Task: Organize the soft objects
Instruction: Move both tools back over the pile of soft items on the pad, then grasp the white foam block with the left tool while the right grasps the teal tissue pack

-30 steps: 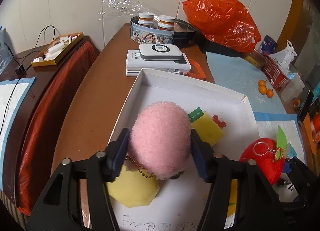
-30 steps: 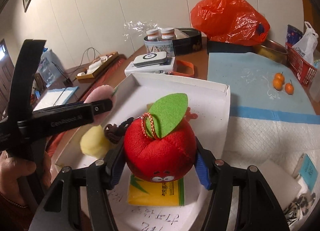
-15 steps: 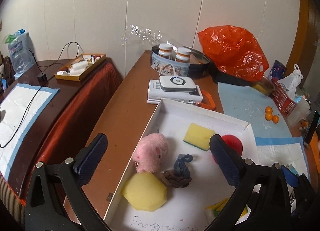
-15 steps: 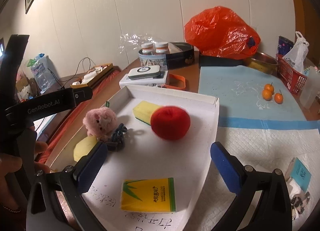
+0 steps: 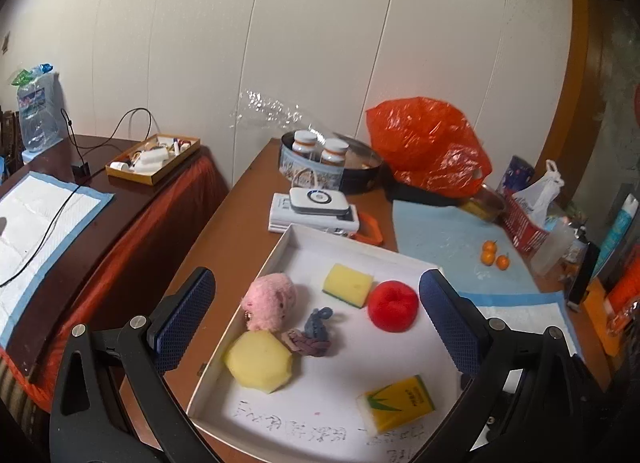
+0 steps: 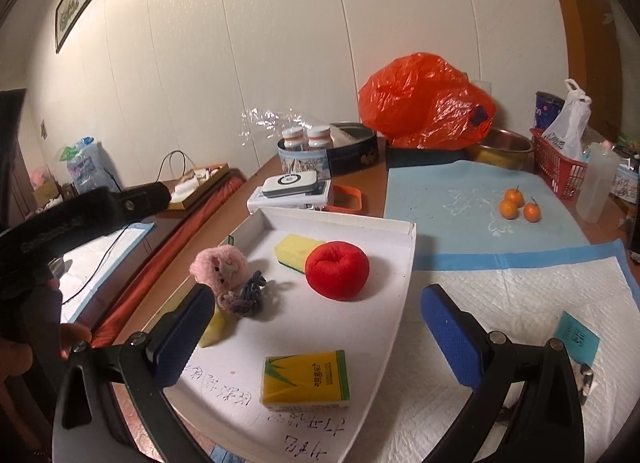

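A white shallow box (image 5: pixel 280 247) on the table holds the soft things: a pink plush (image 5: pixel 270 305), a yellow sponge (image 5: pixel 347 285), a red plush apple (image 5: pixel 393 311), a grey knotted rope (image 5: pixel 312 333), a yellow foam block (image 5: pixel 259 361) and a wrapped yellow sponge (image 5: pixel 396 403). My left gripper (image 5: pixel 316 279) hangs above the box's near left part, open wide and holding nothing. My right gripper (image 6: pixel 318 295) stands open over the box (image 6: pixel 340 219), short of the apple (image 6: pixel 337 269) and the pink plush (image 6: pixel 220 267), touching neither. Its left finger hides part of the foam block (image 6: pixel 212 333).
Behind the box lie a white device on stacked cases (image 5: pixel 316 205), a tin with two bottles (image 5: pixel 316 163) and an orange plastic bag (image 5: pixel 428 147). Three small oranges (image 6: pixel 518 205) sit on a blue mat; a red basket (image 6: pixel 560 169) stands right. A person's hand (image 6: pixel 24 351) holds the left gripper.
Both grippers have let go, the left of the pink plush and the right of the red apple, opened wide and drawn back and upward. Both toys now lie in the box.
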`<state>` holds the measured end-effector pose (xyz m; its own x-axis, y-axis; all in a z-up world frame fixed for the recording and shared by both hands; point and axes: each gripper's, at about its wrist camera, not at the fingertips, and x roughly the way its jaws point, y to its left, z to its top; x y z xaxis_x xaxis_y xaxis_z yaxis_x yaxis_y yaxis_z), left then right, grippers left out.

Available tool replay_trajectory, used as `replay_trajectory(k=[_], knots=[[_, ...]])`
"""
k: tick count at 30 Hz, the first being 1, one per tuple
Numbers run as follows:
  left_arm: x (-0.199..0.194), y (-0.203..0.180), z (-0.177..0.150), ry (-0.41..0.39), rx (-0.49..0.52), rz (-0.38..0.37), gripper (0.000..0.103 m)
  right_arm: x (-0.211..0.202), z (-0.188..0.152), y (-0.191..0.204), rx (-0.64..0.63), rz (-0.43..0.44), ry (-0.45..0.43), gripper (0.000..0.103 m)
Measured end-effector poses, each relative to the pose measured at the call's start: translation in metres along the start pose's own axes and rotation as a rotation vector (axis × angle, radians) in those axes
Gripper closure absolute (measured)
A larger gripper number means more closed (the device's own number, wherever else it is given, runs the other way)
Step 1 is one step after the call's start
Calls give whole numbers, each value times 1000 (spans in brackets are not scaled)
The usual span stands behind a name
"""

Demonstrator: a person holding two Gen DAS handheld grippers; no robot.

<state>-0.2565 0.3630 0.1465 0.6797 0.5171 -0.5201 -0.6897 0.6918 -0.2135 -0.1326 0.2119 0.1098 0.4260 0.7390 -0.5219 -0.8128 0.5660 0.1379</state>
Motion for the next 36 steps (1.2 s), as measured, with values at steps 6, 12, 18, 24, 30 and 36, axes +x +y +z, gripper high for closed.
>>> replay_trajectory(k=[6,12,18,24,30,36], knots=[[-16,-17,-5,1,20,-27,0,-11,-5,-8,19,-16,-8,0],[-15,-48,-26,63,62,-75,0,-28,-9,-39,62,-69,-39,0],[2,-115,-78,241,190,-182,0,-50,-14,-124,218,-230,-63,0],[16,-188,-134,419,310,-286,0,-70,-29,-205,375,-316,-48,0],[30,-235,-172,514,338,-300,0,-81,-43,-261,448,-353,-23,0],[38,-274,-194,545,351,-318,0,-78,-49,-297,428,-332,27,0]])
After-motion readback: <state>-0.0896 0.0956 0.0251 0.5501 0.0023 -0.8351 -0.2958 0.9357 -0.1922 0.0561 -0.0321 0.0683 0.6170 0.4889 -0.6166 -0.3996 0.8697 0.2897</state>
